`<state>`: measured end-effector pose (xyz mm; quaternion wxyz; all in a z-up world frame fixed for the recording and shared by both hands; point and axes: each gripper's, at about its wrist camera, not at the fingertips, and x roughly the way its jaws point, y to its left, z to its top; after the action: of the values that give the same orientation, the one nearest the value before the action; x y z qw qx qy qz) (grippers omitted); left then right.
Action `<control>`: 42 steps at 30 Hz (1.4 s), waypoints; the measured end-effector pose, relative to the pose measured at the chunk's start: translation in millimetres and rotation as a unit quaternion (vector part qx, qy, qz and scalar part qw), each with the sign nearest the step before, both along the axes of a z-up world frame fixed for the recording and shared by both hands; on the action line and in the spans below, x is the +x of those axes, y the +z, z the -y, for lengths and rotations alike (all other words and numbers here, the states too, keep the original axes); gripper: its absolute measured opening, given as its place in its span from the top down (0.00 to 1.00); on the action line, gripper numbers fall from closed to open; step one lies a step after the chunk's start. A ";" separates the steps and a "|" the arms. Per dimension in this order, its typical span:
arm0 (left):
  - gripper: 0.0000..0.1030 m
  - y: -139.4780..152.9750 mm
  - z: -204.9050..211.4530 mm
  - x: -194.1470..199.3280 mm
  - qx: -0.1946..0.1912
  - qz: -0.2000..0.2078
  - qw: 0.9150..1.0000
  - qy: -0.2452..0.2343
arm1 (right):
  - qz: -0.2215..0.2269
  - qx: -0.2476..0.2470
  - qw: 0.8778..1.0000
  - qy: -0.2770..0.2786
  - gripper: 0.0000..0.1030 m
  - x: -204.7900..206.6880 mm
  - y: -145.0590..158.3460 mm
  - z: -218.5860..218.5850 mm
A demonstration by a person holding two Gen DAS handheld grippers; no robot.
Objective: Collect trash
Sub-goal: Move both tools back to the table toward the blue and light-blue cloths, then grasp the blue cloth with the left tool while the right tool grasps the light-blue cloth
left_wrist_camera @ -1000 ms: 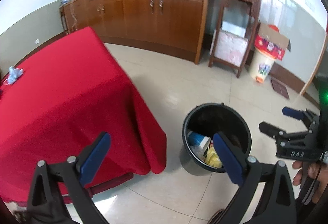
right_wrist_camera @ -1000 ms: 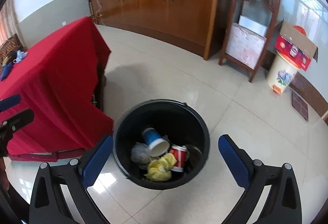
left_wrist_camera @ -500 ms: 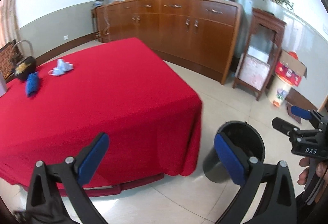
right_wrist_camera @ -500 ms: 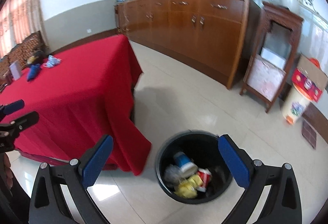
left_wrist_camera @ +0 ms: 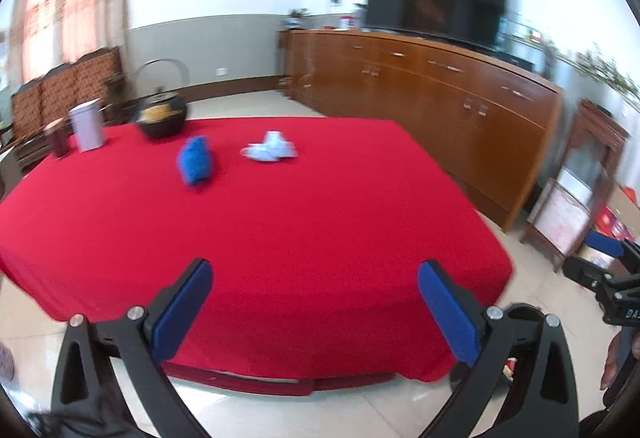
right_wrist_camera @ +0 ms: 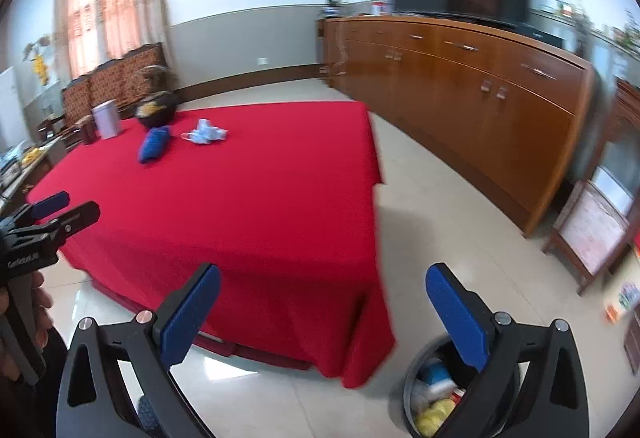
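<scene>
Red-clothed table [left_wrist_camera: 280, 238] fills mid-frame; both the left gripper [left_wrist_camera: 316, 312] and right gripper [right_wrist_camera: 324, 318] hang empty, jaws wide apart. Upper left lie a blue crumpled bag [left_wrist_camera: 195, 162] and a pale-blue wad [left_wrist_camera: 270, 151]: likely light, soft, best pinched at a raised fold. Trash bin [right_wrist_camera: 424, 398] sits lower right.

**Blur, cut-offs and hidden parts**

The trash bin [right_wrist_camera: 416, 394] is cut by the lower edge and partly hidden behind the right gripper's near finger; the left view shows only its rim. The crumpled blue item [left_wrist_camera: 196, 161] and pale wad [left_wrist_camera: 270, 151] on the far table are too blurred to identify. The cabinet-top clutter [left_wrist_camera: 340, 19] is too small to tell.
</scene>
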<state>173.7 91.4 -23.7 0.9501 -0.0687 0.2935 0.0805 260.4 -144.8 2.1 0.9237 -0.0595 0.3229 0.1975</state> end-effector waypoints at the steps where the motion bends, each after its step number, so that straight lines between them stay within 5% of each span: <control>1: 0.00 -0.3 -10.4 2.5 0.001 -0.003 1.000 0.009 | 0.001 -0.004 1.000 0.008 0.00 4.7 0.8 -10.1; 10: 0.01 -0.3 -90.4 32.7 0.006 0.001 0.997 0.077 | -0.002 -0.036 0.996 0.083 0.00 70.4 -2.8 -127.1; 20: 0.06 -14.8 -129.1 86.4 0.014 -0.018 0.996 0.091 | -0.017 -0.048 0.989 0.136 0.01 146.3 -23.9 -231.1; 26: 0.12 -28.1 -145.6 137.2 0.023 -0.053 0.995 0.086 | -0.052 -0.049 0.987 0.144 0.12 200.9 -40.5 -269.4; 33: 0.24 -52.1 -165.9 184.4 -0.009 -0.094 0.993 0.072 | -0.077 -0.063 0.983 0.154 0.20 255.7 -62.8 -309.2; 41: 0.29 -64.3 -175.7 208.3 -0.023 -0.116 0.990 0.070 | -0.098 -0.083 0.977 0.173 0.28 290.2 -87.3 -349.9; 42: 0.29 -65.1 -174.9 211.0 -0.022 -0.119 0.990 0.070 | -0.101 -0.082 0.976 0.173 0.35 292.4 -88.6 -351.7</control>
<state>384.7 266.3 -88.7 0.8989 -0.0996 0.4003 0.1478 552.8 206.9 -86.4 0.8300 -0.1693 0.4145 0.3325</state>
